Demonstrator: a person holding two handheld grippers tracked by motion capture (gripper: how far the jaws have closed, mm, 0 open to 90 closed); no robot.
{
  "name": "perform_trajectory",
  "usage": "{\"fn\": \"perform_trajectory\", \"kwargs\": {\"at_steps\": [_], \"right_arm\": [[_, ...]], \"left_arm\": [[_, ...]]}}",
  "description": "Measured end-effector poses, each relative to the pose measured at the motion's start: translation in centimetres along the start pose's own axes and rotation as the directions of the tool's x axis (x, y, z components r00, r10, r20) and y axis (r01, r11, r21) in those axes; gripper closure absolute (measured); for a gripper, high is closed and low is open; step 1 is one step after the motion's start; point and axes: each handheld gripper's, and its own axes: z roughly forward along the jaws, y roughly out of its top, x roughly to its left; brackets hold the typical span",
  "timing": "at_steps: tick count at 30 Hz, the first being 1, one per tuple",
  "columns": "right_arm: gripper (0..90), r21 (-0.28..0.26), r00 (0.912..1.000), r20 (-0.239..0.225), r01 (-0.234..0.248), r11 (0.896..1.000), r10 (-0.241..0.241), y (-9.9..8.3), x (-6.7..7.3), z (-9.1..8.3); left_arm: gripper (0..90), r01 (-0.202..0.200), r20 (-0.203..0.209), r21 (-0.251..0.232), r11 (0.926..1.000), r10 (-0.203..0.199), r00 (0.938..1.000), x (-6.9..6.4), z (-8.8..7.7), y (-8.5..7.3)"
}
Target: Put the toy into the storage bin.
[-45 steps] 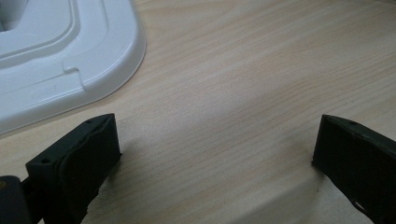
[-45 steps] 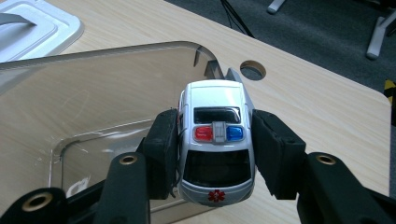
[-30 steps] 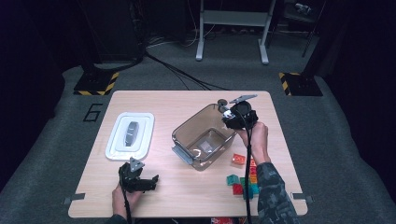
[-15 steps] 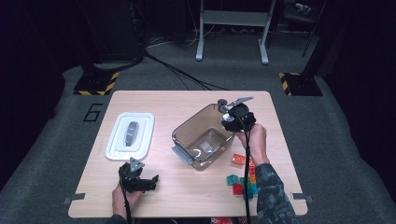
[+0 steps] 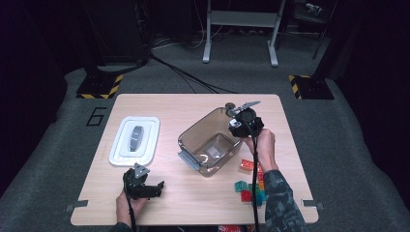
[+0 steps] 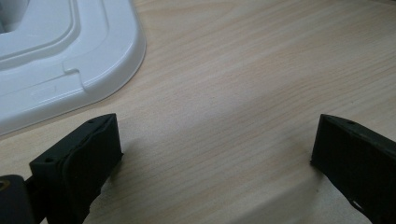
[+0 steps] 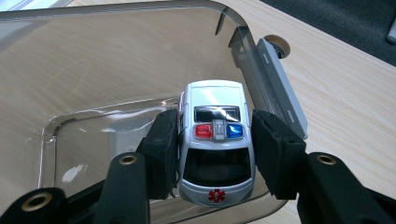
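A white toy ambulance with red and blue roof lights sits between the jaws of my right gripper, which is shut on it. It hangs over the clear plastic bin, near the bin's far right wall. In the high view the right gripper is above the bin's right rim. My left gripper rests low on the table near the front left, its jaws wide open with bare wood between them. In the left gripper view the left gripper points at the table beside the white lid.
The white lid lies flat left of the bin. Several coloured toy blocks lie at the front right by the person's right forearm. A latch flap sticks out from the bin's right side. The table edge is close behind my left hand.
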Motion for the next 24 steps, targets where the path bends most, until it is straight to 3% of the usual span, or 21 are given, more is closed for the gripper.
{"fn": "perform_trajectory", "kwargs": {"at_steps": [9, 14, 15, 19, 24], "right_arm": [[52.7, 0.001, 1.0000, 0.007, 0.003, 1.000, -0.003, 0.1, 0.3, -0.3], [42.4, -0.035, 1.0000, 0.000, -0.008, 0.999, 0.008, -0.2, 0.3, -1.4], [36.5, -0.047, 0.9994, -0.008, -0.033, 0.998, 0.032, -0.5, 0.3, -2.2], [27.2, -0.087, 0.9985, -0.019, -0.052, 0.995, 0.050, -1.5, -0.1, -3.7], [19.4, -0.088, 0.9975, -0.027, -0.067, 0.994, 0.065, -2.8, -0.5, -4.6]], "left_arm": [[1.7, 0.000, -0.001, -0.003, 1.0000, 0.000, 1.0000, 0.0, 0.0, 0.0], [2.3, -0.001, -0.002, -0.004, 1.0000, 0.001, 1.0000, 0.0, 0.0, 0.0], [2.4, 0.000, -0.001, -0.004, 1.0000, 0.000, 1.0000, 0.0, 0.0, 0.0], [2.4, 0.000, -0.001, -0.003, 1.0000, 0.000, 1.0000, 0.0, 0.0, 0.0], [2.4, 0.000, -0.001, -0.004, 1.0000, 0.000, 1.0000, 0.0, 0.0, 0.0]]}}
